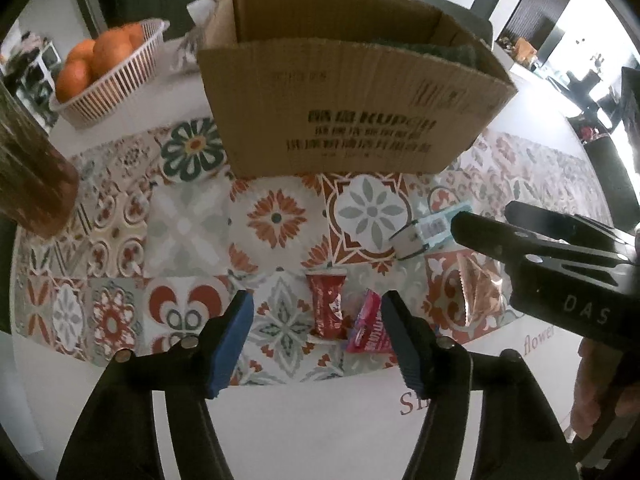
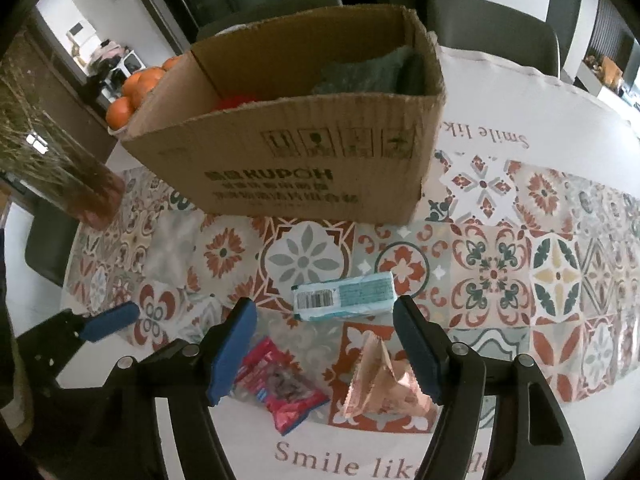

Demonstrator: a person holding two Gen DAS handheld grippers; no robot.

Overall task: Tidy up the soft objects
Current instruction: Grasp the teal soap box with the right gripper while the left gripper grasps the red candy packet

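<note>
An open cardboard box (image 1: 344, 112) stands on the patterned tablecloth; in the right wrist view (image 2: 304, 160) it holds a green soft item (image 2: 360, 74) and something red (image 2: 234, 102). My left gripper (image 1: 318, 316) is open and empty, low over a red packet (image 1: 327, 306) and a pink packet (image 1: 368, 326). My right gripper (image 2: 326, 320) is open and empty, near a pale blue tissue pack (image 2: 344, 296), a copper foil packet (image 2: 380, 384) and the pink packet (image 2: 280, 388). The tissue pack (image 1: 430, 230) and foil packet (image 1: 478, 292) also show in the left wrist view.
A white basket of oranges (image 1: 108, 76) stands at the back left of the box. A tall brown vase (image 1: 28, 176) stands at the left, also in the right wrist view (image 2: 60, 168). Dark chairs (image 2: 496, 28) stand behind the table.
</note>
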